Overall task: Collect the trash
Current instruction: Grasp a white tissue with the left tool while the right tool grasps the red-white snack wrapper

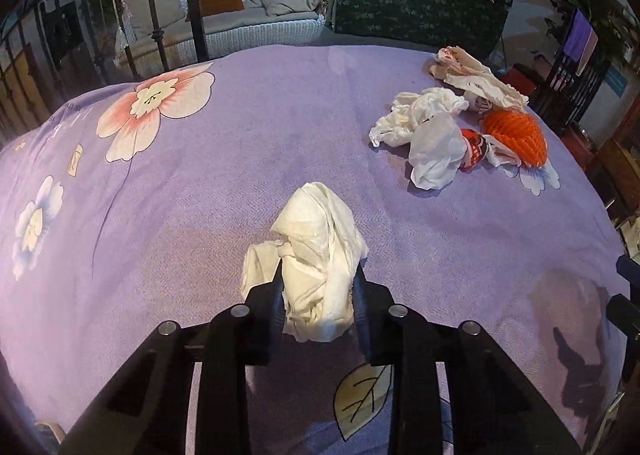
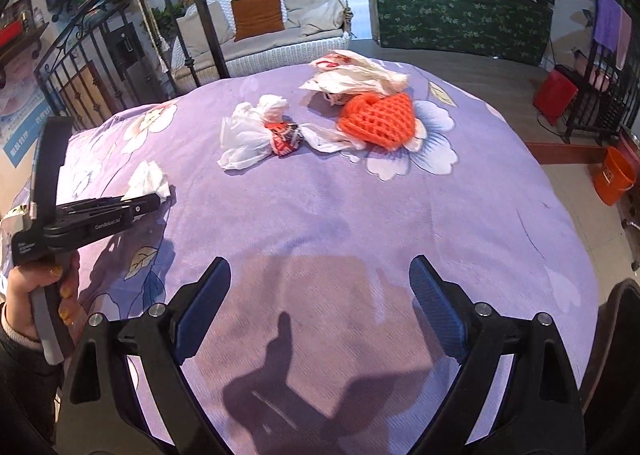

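"GenRobot.AI" reads on the left gripper [image 2: 154, 204], clamped on a crumpled white tissue [image 1: 316, 255] lying lengthwise along its fingers; right gripper [image 2: 320, 295] gapes empty.

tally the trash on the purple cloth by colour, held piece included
White tissue wads: 2, one clamped in the left gripper, one lying loose
White printed plastic bag: 1
Orange foam net: 1
Red-patterned wrapper: 1
Total: 5
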The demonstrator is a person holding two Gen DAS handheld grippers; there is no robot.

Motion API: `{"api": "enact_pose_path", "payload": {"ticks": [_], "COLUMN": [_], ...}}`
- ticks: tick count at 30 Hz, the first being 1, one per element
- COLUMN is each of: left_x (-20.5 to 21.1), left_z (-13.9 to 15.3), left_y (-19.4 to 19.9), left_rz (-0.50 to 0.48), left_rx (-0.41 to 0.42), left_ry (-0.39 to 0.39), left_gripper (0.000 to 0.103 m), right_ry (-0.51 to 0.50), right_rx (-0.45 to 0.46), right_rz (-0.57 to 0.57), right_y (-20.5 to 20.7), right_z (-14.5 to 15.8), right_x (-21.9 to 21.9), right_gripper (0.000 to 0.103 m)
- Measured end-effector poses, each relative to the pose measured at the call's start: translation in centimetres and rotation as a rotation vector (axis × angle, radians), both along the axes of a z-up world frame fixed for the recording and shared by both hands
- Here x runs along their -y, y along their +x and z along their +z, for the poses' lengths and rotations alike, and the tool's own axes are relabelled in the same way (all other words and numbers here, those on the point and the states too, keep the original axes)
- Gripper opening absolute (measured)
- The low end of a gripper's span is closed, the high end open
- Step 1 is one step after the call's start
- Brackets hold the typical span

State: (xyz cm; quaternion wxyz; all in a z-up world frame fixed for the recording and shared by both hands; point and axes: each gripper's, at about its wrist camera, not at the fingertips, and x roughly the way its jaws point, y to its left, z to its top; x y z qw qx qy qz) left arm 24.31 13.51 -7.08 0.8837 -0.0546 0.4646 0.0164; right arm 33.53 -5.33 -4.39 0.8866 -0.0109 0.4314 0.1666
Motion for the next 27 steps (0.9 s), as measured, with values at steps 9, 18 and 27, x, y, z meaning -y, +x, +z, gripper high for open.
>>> {"api": "enact_pose_path", "payload": {"ticks": [9,18,27], "left_x": [1.4,2.6,3.0], "left_z": [1.8,1.4,0.9], "left_y": [-2.6,-4.0,-4.4], "left_rz": [0.0,-0.034,-0.066], "left_rx": [0.083,0.087,0.073], "left_ry": [-0.053,-0.076,-0.105], "left_gripper": [0.024,0.024,0.024], "right_ry": [-0.029,-0.151,-0.268], "right_rx": [0.034,0.072,0.016], "right_rz": [0.109,0.219,0.287], "right_y": [4.2,10.3,15.8], "right_z": [0.3,-1.3,-3.6], "right_x": [-4.6,-9.4,-11.7], "right_gripper": [0.09,0.085,0.074]}}
